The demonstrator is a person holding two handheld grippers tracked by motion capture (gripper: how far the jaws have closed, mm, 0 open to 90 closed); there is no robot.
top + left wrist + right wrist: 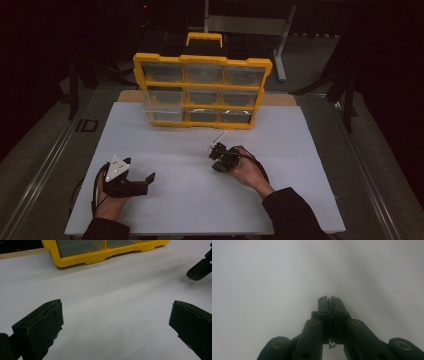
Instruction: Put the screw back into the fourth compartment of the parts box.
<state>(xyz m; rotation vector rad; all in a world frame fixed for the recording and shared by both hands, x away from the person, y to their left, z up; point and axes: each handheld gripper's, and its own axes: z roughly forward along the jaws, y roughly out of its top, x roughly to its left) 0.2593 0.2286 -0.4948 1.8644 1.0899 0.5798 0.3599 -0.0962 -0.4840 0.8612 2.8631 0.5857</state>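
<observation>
A yellow organizer case [202,60] with clear compartments stands upright at the far edge of the white board; its lower corner [82,260] shows in the left gripper view. My left gripper [140,169] rests on the board at the near left, its jaws wide apart [117,315] with nothing between them. My right gripper [214,151] is near the board's middle, its jaws pressed together [329,298] low over the white surface. A thin white strip [219,137] lies just beyond its tip; I cannot tell whether they touch.
The white board [200,205] lies on a wooden table [280,99]. A grey metal stand [250,22] is behind the case in the dark. Floor rails [45,170] run along both sides. The right gripper's jaw [200,270] shows at the left gripper view's upper right.
</observation>
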